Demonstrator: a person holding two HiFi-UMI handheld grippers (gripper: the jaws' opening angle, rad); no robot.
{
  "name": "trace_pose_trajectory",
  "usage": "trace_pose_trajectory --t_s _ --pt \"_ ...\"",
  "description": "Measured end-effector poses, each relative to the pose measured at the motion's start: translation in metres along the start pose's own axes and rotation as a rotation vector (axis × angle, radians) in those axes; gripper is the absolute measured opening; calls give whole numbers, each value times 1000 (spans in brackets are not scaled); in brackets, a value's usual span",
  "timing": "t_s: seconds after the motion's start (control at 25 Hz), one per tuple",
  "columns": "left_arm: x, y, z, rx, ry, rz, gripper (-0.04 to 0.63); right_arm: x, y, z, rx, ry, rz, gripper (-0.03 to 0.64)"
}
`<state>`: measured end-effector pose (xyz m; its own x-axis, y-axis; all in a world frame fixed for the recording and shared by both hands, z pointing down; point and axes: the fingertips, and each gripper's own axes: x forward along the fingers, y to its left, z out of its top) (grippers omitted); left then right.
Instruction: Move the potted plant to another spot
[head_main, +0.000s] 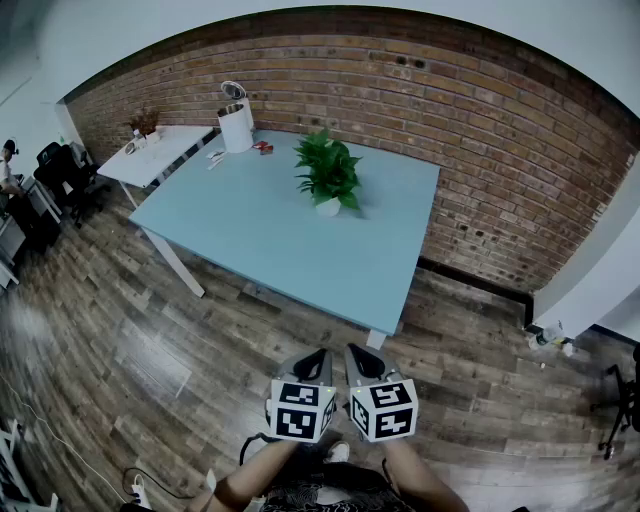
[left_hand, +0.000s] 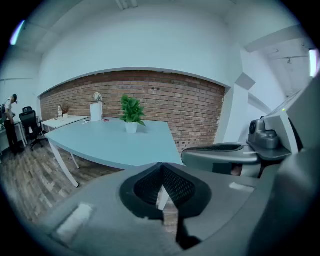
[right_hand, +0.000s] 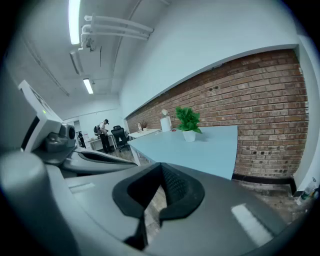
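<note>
As the left tongs (head_main: 316, 364) and right tongs (head_main: 359, 361) hang side by side above the wood floor (head_main: 120, 330), both are closed tight, gripping nothing. A white bin (head_main: 236, 126) stands at the table's (head_main: 250, 240) far edge. The potted plant (head_main: 328, 176) stands upright on the table right of the bin, well apart from both tongs.

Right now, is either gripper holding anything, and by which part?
Nothing is held. The left gripper and right gripper are both shut and empty, over the floor short of the table; the potted plant stands alone on it.
</note>
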<state>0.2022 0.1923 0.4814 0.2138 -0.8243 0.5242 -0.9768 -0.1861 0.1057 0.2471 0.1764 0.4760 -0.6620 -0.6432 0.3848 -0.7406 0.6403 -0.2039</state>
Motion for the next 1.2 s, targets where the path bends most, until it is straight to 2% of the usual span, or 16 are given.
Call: trace_pose_trajectory --t_s 0.28,0.56,1.2 --pt "3 -13 2 6 1 -4 -2 -6 -6 -1 10 -2 5 6" --pt "8 -6 1 -7 8 1 -2 3 -4 -2 15 3 20 6" --pt "49 54 19 -51 10 -15 -2 70 -9 14 -3 54 -2 6"
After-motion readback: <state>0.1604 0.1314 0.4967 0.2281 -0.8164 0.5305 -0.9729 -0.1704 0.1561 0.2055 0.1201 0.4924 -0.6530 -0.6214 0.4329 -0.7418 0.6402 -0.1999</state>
